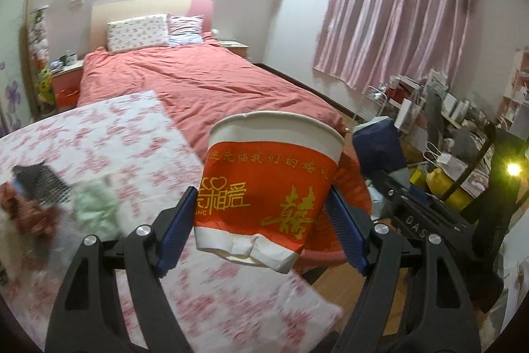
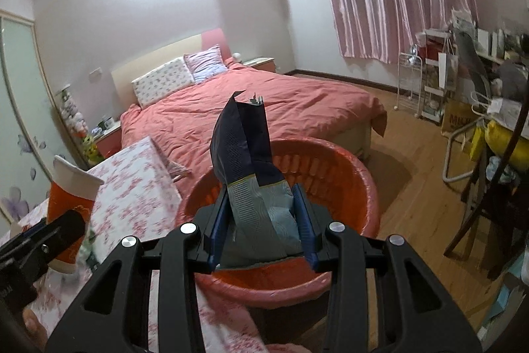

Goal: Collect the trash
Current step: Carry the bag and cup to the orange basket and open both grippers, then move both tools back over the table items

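A red and white paper cup (image 1: 267, 187) with gold lettering sits between the blue pads of my left gripper (image 1: 264, 220), which is shut on it above the floral tablecloth. The same cup (image 2: 71, 204) shows at the left of the right wrist view, in the left gripper (image 2: 43, 240). My right gripper (image 2: 261, 217) is shut on a dark blue and grey torn snack bag (image 2: 248, 161), held over the red plastic basket (image 2: 347, 174). Part of that basket (image 1: 353, 184) peeks out behind the cup in the left wrist view.
A table with a pink floral cloth (image 1: 109, 138) carries blurred clutter (image 1: 49, 200) at the left. Behind stands a bed with a red cover (image 2: 264, 101). A wooden floor (image 2: 413, 204), a dark chair (image 2: 489, 194) and a cluttered desk (image 1: 463, 134) lie to the right.
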